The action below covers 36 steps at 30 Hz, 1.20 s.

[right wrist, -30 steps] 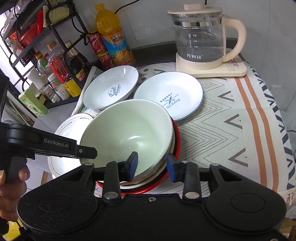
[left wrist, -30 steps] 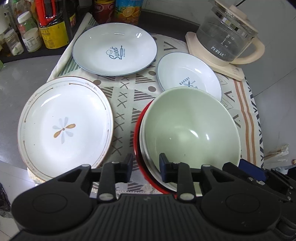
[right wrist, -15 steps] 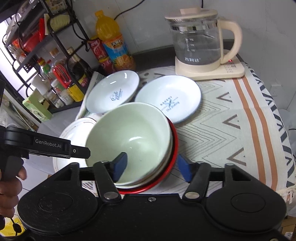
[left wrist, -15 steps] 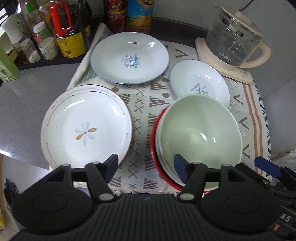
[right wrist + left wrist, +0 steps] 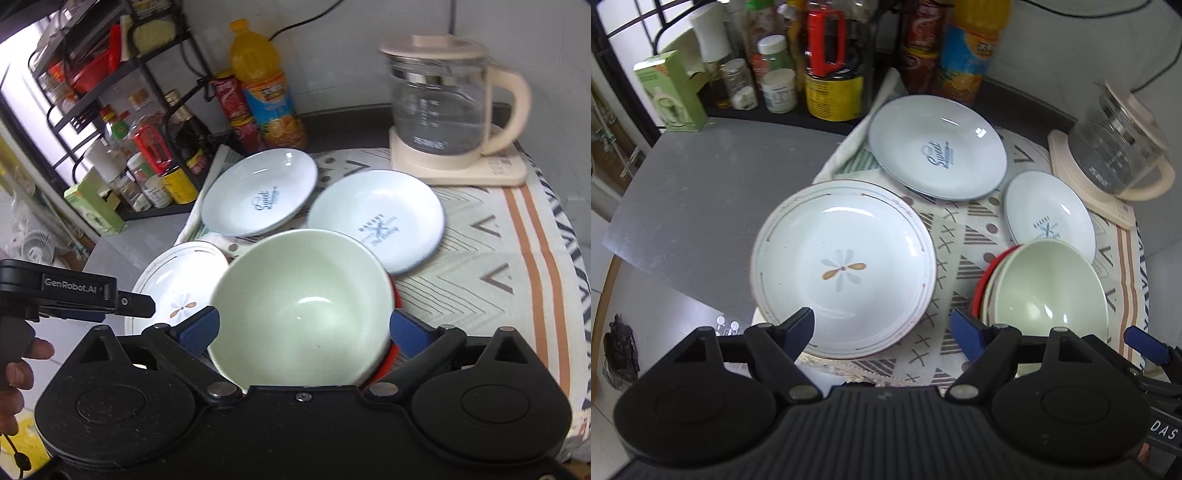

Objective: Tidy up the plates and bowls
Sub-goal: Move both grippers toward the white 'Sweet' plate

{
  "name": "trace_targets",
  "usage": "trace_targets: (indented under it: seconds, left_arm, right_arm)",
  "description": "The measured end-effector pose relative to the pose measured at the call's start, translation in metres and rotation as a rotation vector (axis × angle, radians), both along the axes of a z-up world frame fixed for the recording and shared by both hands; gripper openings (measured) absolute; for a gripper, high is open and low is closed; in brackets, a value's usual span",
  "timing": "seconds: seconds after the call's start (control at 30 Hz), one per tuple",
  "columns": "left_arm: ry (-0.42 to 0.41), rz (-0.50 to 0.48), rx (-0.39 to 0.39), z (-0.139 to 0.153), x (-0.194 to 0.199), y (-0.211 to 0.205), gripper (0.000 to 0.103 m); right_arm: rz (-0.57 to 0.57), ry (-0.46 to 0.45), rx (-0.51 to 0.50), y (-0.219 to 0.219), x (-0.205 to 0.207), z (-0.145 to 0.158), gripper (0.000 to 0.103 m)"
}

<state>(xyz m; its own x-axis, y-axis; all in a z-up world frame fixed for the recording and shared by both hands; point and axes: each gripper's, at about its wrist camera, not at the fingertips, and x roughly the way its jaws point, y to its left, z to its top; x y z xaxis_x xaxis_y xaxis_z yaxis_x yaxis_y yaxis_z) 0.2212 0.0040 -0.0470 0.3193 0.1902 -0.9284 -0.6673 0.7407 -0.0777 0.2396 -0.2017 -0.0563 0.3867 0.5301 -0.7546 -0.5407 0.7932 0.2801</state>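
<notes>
The right gripper [image 5: 303, 328] has its jaws wide and still opening. The green bowl [image 5: 301, 310] sits between the two blue pads, but the pads do not press on it. This bowl is the top of a nested stack, with a pale bowl and a red bowl [image 5: 988, 277] under it.

The left gripper [image 5: 882, 326] also has wide, opening jaws and holds nothing. Between its pads is the near rim of the flower plate [image 5: 844, 267], which lies just to the left of the green bowl on the patterned cloth [image 5: 480, 258].

Behind the green bowl, and partly hidden by its rim, lies the "Bakery" plate [image 5: 376, 223]. The "Sweet" plate [image 5: 260, 197] lies beyond the green bowl to the left, beside the "Bakery" plate.

Farther behind the green bowl, on the right, a glass kettle [image 5: 443, 110] stands on its cream base. On the left behind it are an orange juice bottle [image 5: 264, 92] and a rack of jars [image 5: 147, 173].
</notes>
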Motion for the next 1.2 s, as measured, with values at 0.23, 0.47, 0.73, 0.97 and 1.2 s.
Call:
trace_targets:
  seconds: [0.23, 0.47, 0.73, 0.97, 1.2]
  left_arm:
    - [-0.021, 0.091, -0.001, 0.004, -0.020, 0.020, 0.080]
    - [-0.072, 0.120, -0.018, 0.000, -0.027, 0.034, 0.080]
    - [-0.087, 0.130, -0.001, -0.006, -0.024, 0.050, 0.080]
    - [-0.085, 0.120, 0.029, -0.011, -0.019, 0.065, 0.080]
    - [-0.123, 0.125, 0.038, -0.016, -0.015, 0.083, 0.080]
  right_arm:
    - [0.090, -0.023, -0.007, 0.034, -0.004, 0.011, 0.103]
    - [0.182, -0.031, -0.040, 0.067, -0.006, 0.013, 0.103]
    - [0.154, -0.009, -0.026, 0.087, 0.013, 0.011, 0.103]
    - [0.128, -0.015, -0.030, 0.098, 0.027, 0.003, 0.103]
    - [0.099, -0.026, -0.042, 0.112, 0.037, -0.007, 0.102]
